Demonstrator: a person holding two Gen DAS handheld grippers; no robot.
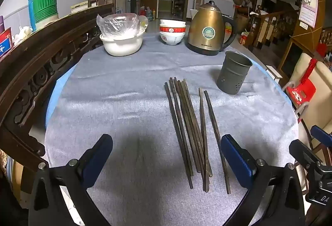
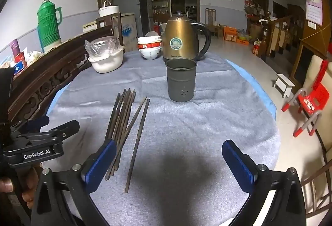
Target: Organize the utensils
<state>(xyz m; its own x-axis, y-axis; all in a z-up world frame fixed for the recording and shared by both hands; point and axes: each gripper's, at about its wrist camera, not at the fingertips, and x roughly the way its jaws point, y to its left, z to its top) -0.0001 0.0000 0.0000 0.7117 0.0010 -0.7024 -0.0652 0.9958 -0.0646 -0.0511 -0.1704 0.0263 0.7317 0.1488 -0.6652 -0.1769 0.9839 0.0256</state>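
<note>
1. Between the fingers of the left claw (image 1: 167, 155), the grey cloth (image 1: 124, 101) on the round table lies in shadow; both blue pads are spread wide and hold nothing.
2. Just ahead of that claw, toward its right finger, a bundle of dark chopsticks (image 1: 187, 130) lies flat on the cloth, pointing away from it. Most are packed side by side, while two lie slightly apart on the right, the outermost running close along the right pad (image 1: 236, 159).
3. Farther ahead and to the right of the left claw stands an upright dark metal cup (image 1: 233, 72) with small holes near its base, well apart from the chopsticks.
4. Beyond the cup, at the far edge of the table, sit a brass-coloured kettle (image 1: 209, 28), a stack of red-and-white bowls (image 1: 172, 31) and a white pot (image 1: 122, 43) topped with a clear plastic bag.
5. Over bare cloth (image 2: 186, 132), the right claw (image 2: 168, 155) is also spread wide and empty.
6. From the right claw, the chopsticks (image 2: 122, 122) lie to the left, their near ends passing behind its left pad (image 2: 101, 161), with one stick lying alone just inside that pad.
7. Straight ahead of the right claw stands the metal cup (image 2: 181, 80), with the kettle (image 2: 180, 39) directly behind it.
8. At the far left of the right wrist view, the body of the left claw shows, gripped by a hand (image 2: 12, 186).
</note>
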